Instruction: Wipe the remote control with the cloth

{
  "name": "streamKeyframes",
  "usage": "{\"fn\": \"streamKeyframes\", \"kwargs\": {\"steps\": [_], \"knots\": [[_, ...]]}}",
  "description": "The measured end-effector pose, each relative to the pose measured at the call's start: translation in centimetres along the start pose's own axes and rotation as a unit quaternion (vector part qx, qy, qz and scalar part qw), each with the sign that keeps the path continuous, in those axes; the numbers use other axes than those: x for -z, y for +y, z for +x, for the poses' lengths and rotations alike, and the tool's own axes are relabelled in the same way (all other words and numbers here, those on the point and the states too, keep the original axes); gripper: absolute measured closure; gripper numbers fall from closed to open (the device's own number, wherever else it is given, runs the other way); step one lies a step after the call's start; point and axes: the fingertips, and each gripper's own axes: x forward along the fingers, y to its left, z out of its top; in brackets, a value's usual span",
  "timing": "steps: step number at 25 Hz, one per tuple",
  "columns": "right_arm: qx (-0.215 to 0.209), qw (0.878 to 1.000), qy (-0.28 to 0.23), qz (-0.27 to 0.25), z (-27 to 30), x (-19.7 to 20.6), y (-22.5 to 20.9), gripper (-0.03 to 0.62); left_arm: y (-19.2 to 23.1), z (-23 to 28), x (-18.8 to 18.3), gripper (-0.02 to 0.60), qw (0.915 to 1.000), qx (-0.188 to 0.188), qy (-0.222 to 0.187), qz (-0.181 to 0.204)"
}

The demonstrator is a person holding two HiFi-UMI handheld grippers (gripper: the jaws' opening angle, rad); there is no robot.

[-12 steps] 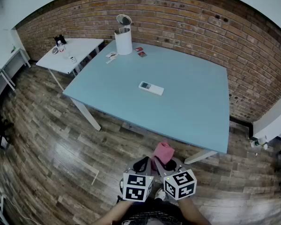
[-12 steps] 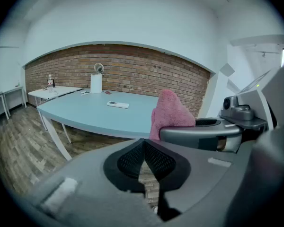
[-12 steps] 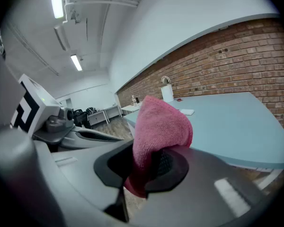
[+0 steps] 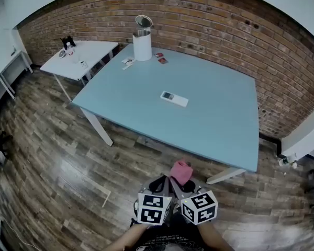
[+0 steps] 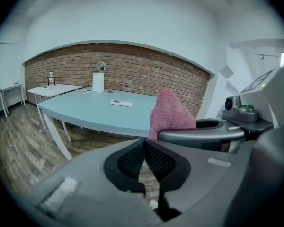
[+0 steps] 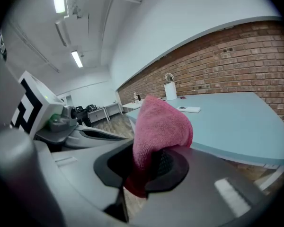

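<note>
blue table (image 4: 214,127), remote control (image 4: 174,99) small, seemingly face-up; cloth (image 6: 161,124) clenched in right gripper (image 6: 149,167) jaws, left gripper (image 5: 144,148) jaws together, empty

The person's forearms (image 4: 126,240) get chopped off by the bottom edge of the head view, and the marker cubes (image 4: 153,208) sit over most of both grippers there. The lower end of the cloth (image 6: 161,122) disappears between the jaws of the right gripper (image 6: 147,166). The remote control (image 4: 174,98) is way too small to make out any buttons. Same for the little bits (image 4: 160,60) by the white container (image 4: 142,45) and the clutter on the side table (image 4: 94,48), can't tell what they are
</note>
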Motion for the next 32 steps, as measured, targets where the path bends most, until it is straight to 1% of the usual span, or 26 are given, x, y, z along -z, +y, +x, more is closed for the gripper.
{"fn": "streamKeyframes", "kwargs": {"steps": [6, 11, 17, 21, 27, 30, 32], "knots": [[-0.006, 1.000, -0.001, 0.000, 2.2, -1.2, -0.7, 0.530, 1.9, 1.1, -1.1, 0.583, 1.0000, -0.008, -0.003, 0.002], [-0.019, 1.000, 0.004, -0.005, 5.4, -2.3, -2.0, 0.530, 4.1, 3.7, -2.1, 0.583, 0.9998, -0.018, 0.004, 0.003], [-0.033, 0.999, 0.004, -0.005, 9.8, -5.4, -5.3, 0.530, 7.2, 7.9, -5.2, 0.582, 0.9993, -0.037, 0.009, 0.009], [-0.035, 0.999, 0.006, 0.004, 11.9, -7.3, -8.3, 0.530, 8.3, 11.0, -7.8, 0.581, 0.9990, -0.040, 0.013, 0.015], [-0.047, 0.998, 0.017, 0.023, 14.7, -8.4, -11.7, 0.530, 9.7, 15.0, -9.7, 0.583, 0.9984, -0.049, 0.025, 0.009], [-0.058, 0.998, 0.019, 0.029, 15.9, -9.1, -12.9, 0.530, 10.1, 16.6, -10.3, 0.581, 0.9983, -0.049, 0.031, 0.010], [-0.063, 0.997, 0.019, 0.033, 16.6, -9.8, -13.9, 0.530, 10.0, 17.8, -11.2, 0.581, 0.9987, -0.035, 0.032, 0.017]]}}
